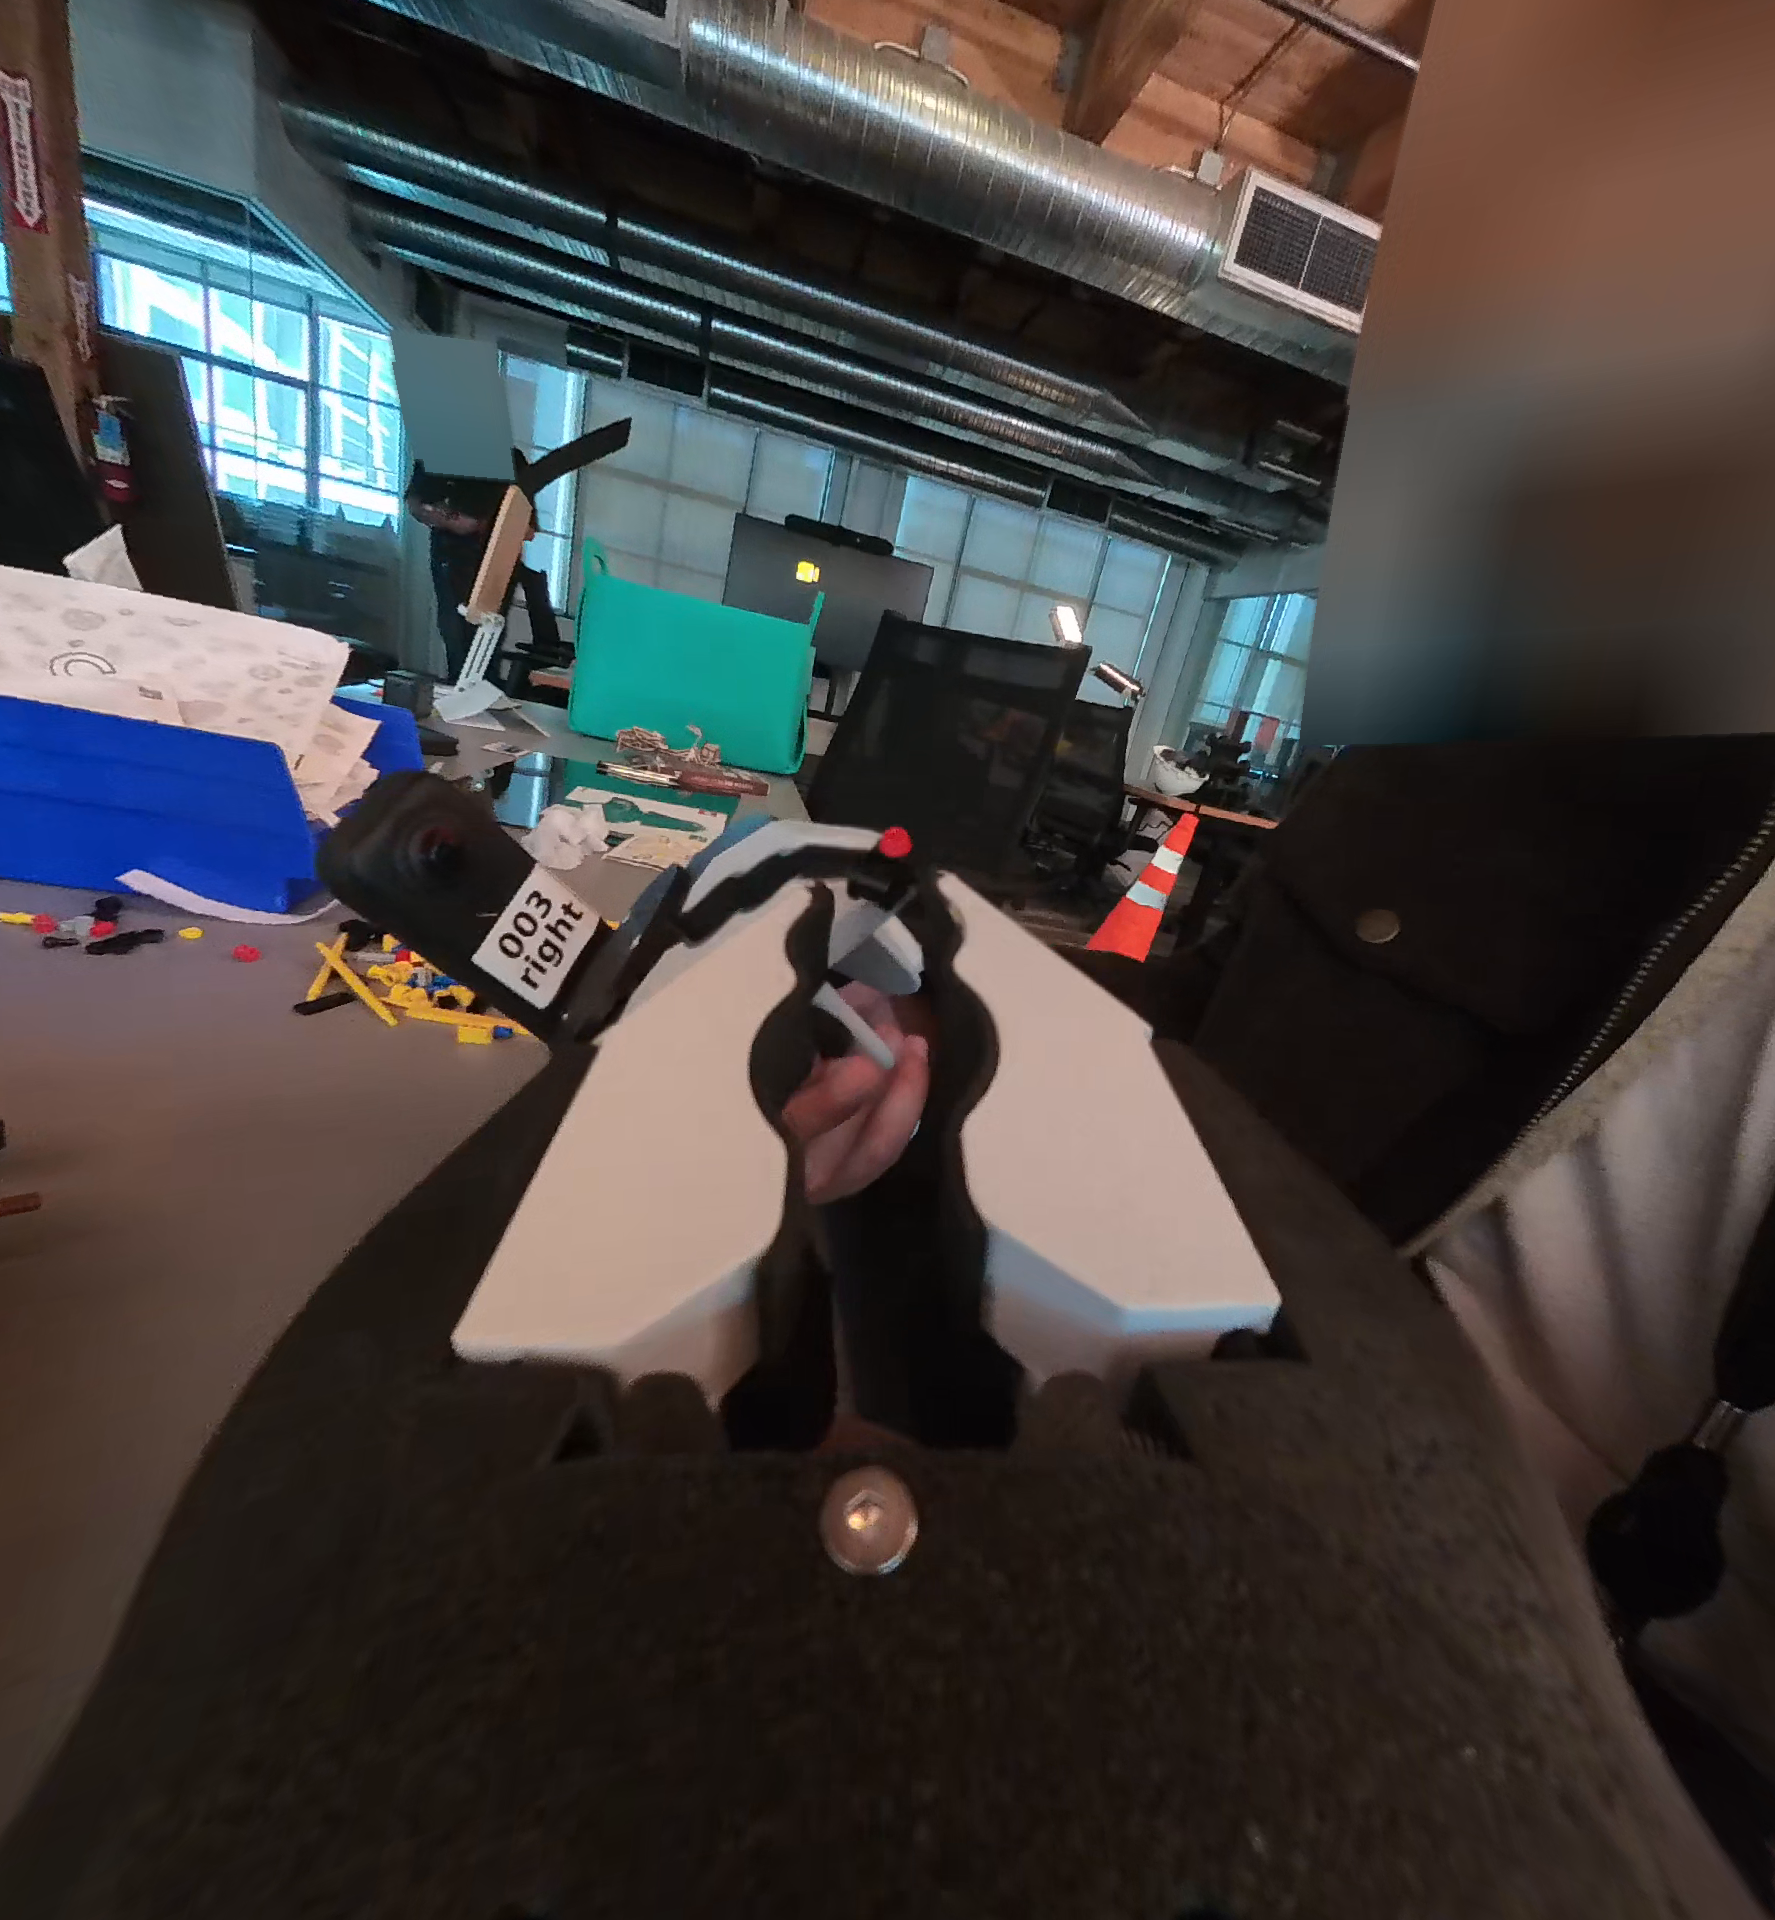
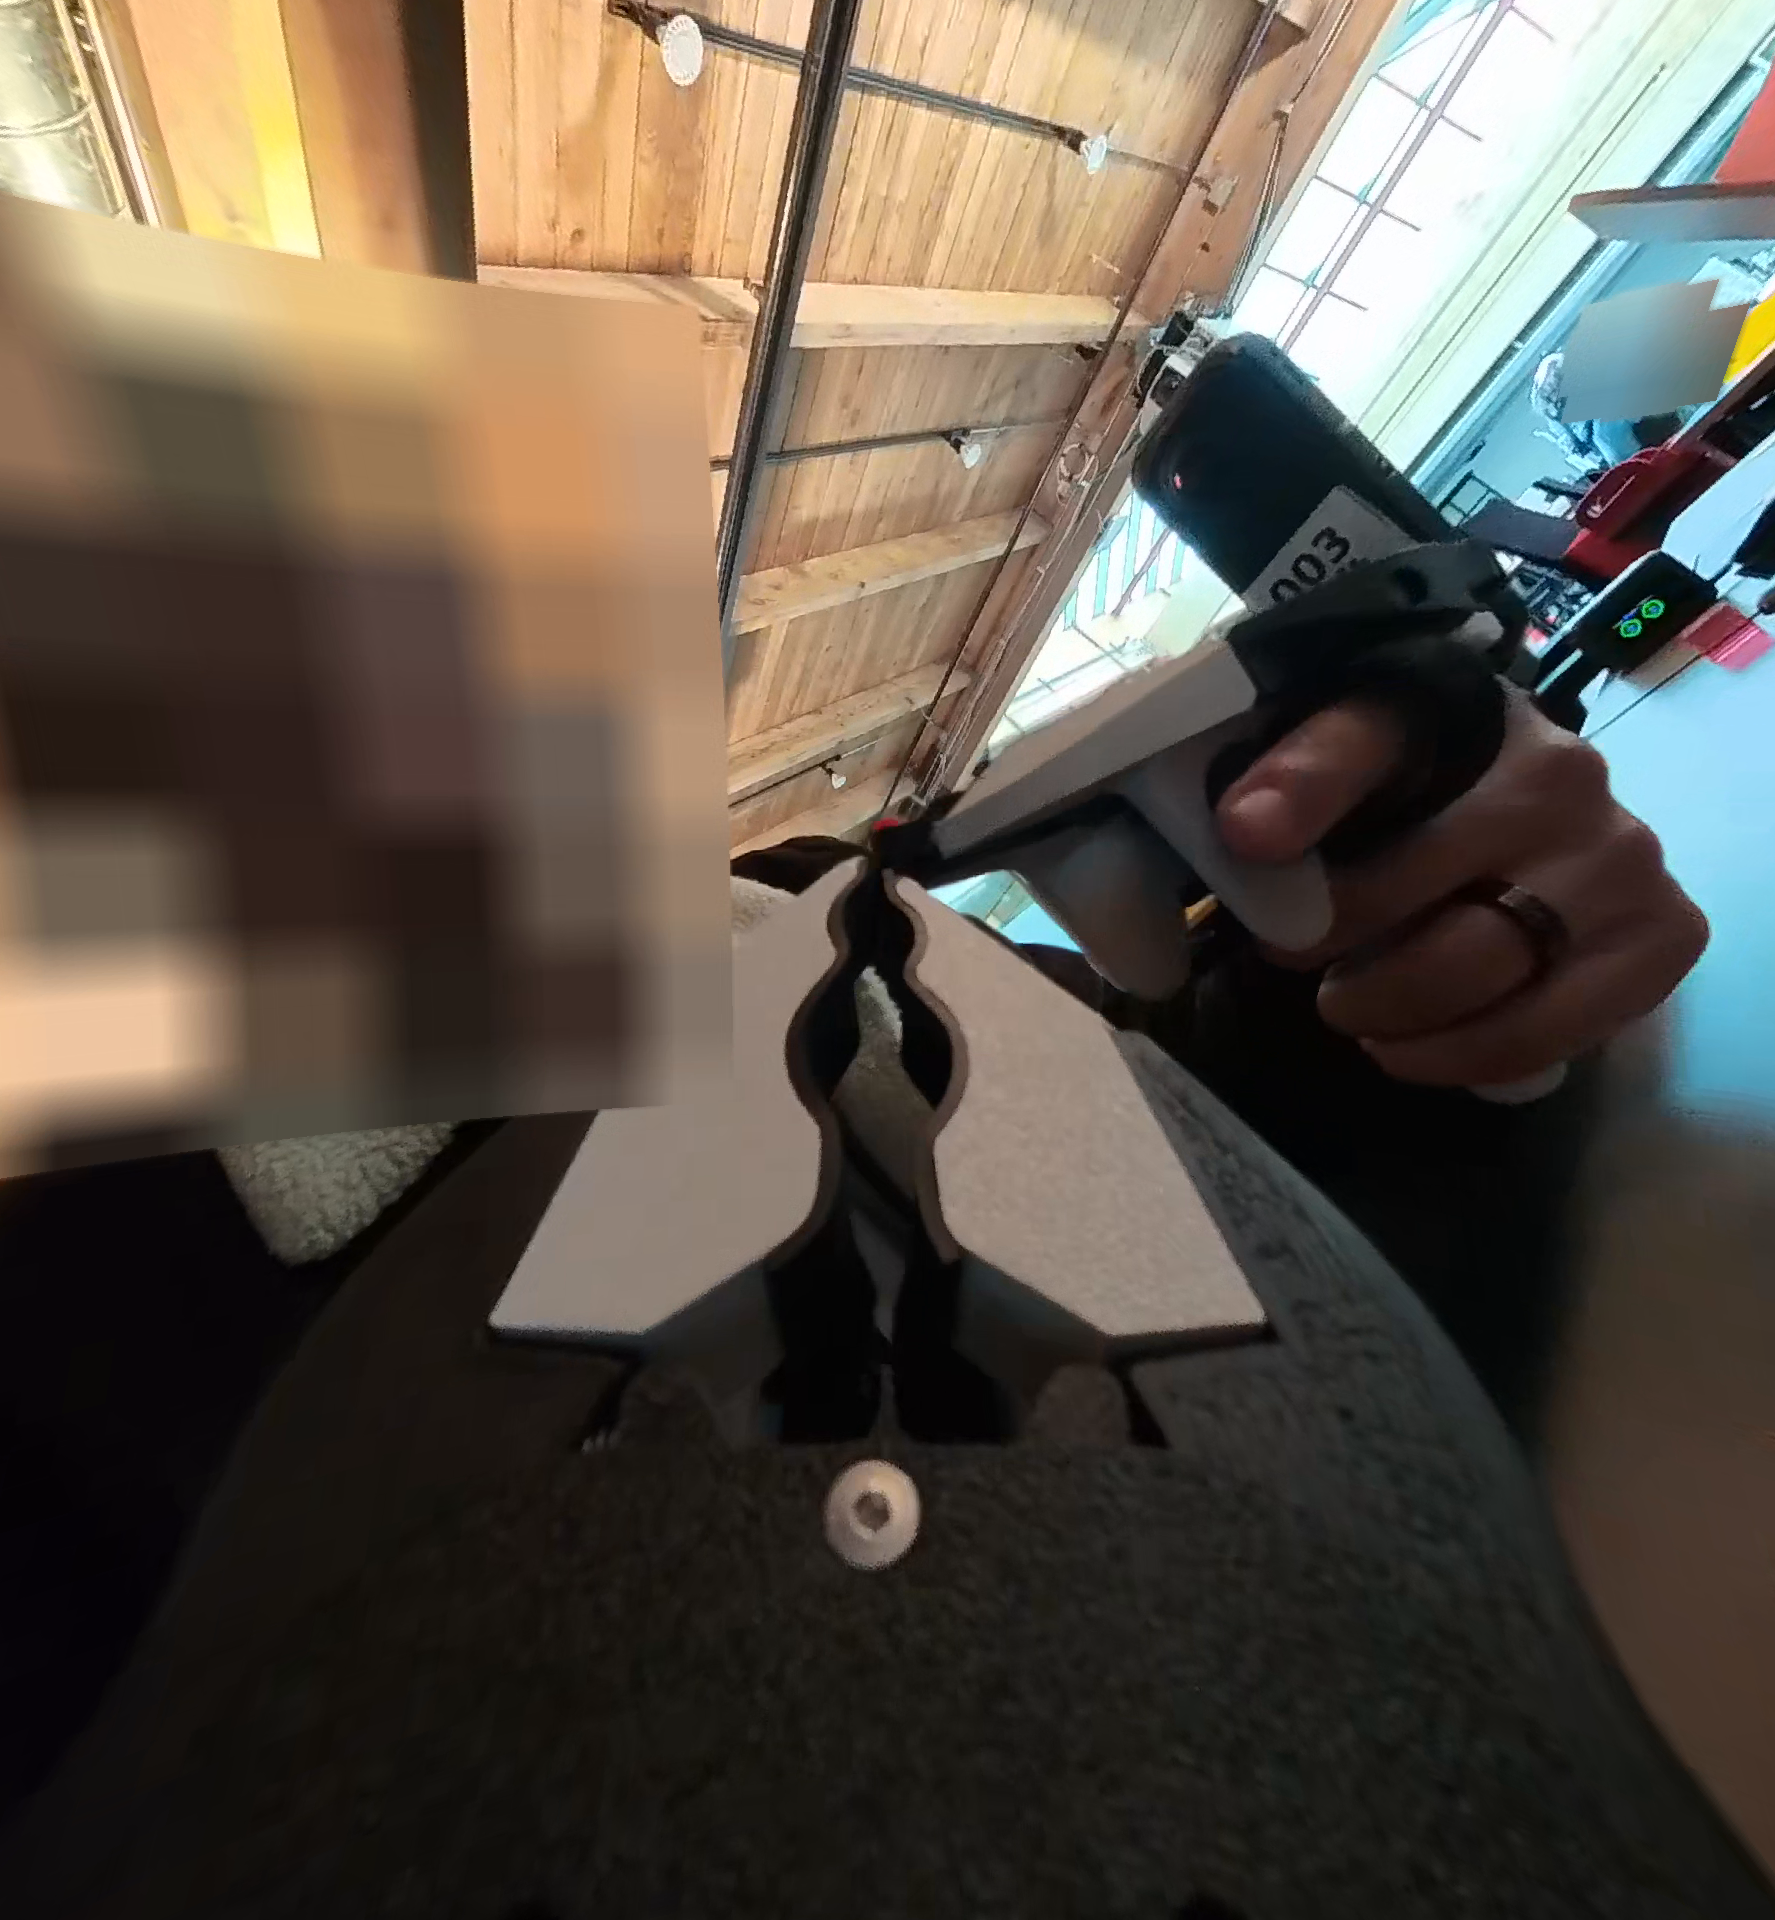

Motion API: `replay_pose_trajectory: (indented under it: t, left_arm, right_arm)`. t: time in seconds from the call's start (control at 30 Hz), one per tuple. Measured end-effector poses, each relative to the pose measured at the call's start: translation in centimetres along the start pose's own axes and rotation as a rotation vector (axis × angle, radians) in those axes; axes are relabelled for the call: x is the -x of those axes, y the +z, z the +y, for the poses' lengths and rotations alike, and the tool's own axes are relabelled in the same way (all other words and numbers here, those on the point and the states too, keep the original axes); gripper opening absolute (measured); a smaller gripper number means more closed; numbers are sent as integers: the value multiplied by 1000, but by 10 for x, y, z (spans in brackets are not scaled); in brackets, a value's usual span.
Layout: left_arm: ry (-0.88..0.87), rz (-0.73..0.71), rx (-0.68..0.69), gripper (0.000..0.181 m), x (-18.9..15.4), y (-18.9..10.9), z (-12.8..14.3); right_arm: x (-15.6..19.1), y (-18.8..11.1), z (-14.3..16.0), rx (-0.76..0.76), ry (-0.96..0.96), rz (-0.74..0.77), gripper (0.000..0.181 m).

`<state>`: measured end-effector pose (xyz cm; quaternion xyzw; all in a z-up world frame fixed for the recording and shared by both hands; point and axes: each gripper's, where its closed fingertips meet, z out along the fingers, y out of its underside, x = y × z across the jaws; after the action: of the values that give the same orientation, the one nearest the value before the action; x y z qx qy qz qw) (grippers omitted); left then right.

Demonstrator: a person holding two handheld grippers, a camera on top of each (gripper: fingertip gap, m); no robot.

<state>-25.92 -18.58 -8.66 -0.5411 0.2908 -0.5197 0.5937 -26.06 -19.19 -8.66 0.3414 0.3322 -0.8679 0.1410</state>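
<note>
Both tools are up in the air in front of my chest, tip to tip, well above the surface. The small part, a black bit with a red stud on top, sits where the tips meet. My left tool looks pressed together at the tips on it. The wavy pads gape further back, but that's just their profile. My right tool reads the same, tips closed with the black bit between them and the red stud just above. Contact is tiny in both views, so I can't tell which tool carries more of the load. My guess on handling is hard plastic: very light, rigid, smooth, and prone to twisting or popping out of a tip pinch. I'd say the flat black body is the place to grip, not the round stud. For pose, the left tool points roughly level, with the room and my open dark jacket behind it. The right tool is pitched up and rolled, its view mostly the wooden ceiling. They meet at a steep angle, not head-on. My right hand shows through the left pad gap, and my left hand is wrapped round its handle with one finger through the trigger loop. Down on the surface, well apart from the tools, are loose yellow building pieces, with a blue bin behind them.
</note>
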Motion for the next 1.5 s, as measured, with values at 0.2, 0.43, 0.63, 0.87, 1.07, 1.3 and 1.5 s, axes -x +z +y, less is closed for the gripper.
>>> replay_pose_trajectory:
  t: [0.2,0.43,0.63,0.87,1.07,1.3,1.5]
  left_arm:
    - [-8,37,-41,8,-5,-2,-6]
    - [169,-245,34,6,32,-14,-4]
    - [393,-498,227,7,62,-21,14]
    - [404,-495,245,7,62,-19,18]
    - [395,-489,260,7,61,-18,21]
    - [393,-568,356,8,76,-21,38]
    - [390,-518,505,7,73,-16,72]
  right_arm:
    - [-7,0,-1,-4,-3,41,0]
    - [-29,-21,-29,-100,-353,396,8]
    - [-42,-34,-48,-108,-783,745,38]
    - [-48,-36,-45,-67,-812,792,6]
    - [-51,-36,-43,-54,-801,804,5]
    - [-64,-52,-44,-68,-662,889,3]
    - [-14,-83,-79,-428,-620,690,0]
